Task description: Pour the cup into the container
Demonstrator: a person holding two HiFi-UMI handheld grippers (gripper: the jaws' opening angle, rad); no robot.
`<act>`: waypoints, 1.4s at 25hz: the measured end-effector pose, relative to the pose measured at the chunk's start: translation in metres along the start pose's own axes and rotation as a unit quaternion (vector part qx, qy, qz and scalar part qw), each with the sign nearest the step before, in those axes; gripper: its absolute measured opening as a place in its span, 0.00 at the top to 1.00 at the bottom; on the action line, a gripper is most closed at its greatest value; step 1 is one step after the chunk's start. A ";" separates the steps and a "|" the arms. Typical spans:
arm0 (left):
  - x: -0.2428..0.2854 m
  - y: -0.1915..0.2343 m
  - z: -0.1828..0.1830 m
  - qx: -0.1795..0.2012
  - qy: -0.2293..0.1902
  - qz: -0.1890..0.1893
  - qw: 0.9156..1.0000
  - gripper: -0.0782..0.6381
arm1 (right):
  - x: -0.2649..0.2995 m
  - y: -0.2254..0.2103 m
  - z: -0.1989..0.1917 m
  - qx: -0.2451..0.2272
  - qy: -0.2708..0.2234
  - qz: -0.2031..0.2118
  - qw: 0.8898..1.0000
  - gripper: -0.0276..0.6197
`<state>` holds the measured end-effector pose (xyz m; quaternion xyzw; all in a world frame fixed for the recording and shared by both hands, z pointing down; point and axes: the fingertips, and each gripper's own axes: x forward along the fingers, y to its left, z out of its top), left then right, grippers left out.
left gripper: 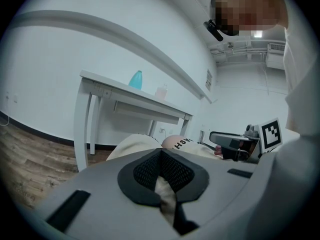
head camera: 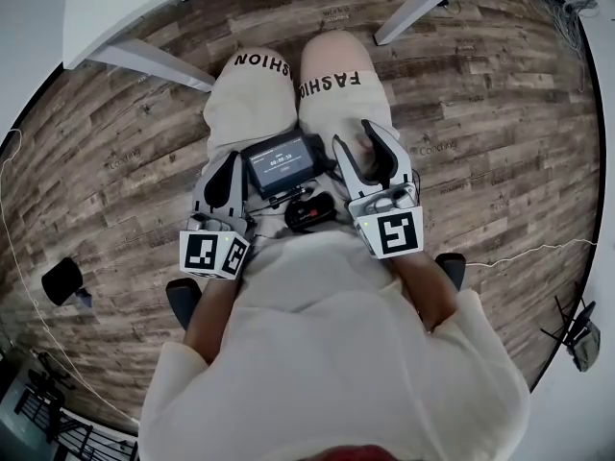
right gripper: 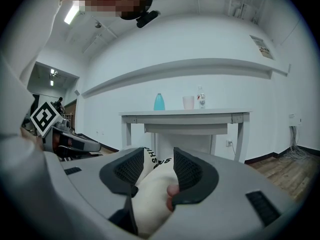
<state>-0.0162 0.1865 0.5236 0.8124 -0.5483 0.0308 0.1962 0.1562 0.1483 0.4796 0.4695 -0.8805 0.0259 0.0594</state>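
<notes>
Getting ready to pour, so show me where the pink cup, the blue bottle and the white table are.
pink cup (right gripper: 188,102), right gripper view, middle of its side.
blue bottle (right gripper: 159,102), right gripper view, its body.
white table (right gripper: 185,115), right gripper view, front edge of its top.

Head cam: steep look-down on the knees; tabletop just clips the top edge. Left claw cam: low, near level, views tabletop obliquely from toward one end. Right claw cam: low, square-on to tabletop's front. Both stand well apart from it; both share tabletop and knees.
</notes>
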 end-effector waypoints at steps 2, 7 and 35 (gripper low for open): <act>0.000 0.001 -0.002 -0.006 -0.001 0.001 1.000 0.88 | 0.000 0.000 -0.001 -0.003 0.000 0.000 1.000 0.66; -0.001 0.005 -0.002 -0.020 -0.001 0.008 1.000 0.88 | 0.000 0.002 0.000 -0.010 -0.001 0.000 1.000 0.66; -0.005 0.008 -0.006 -0.014 0.002 0.018 1.000 0.88 | -0.002 0.005 -0.003 -0.027 0.005 -0.012 1.000 0.88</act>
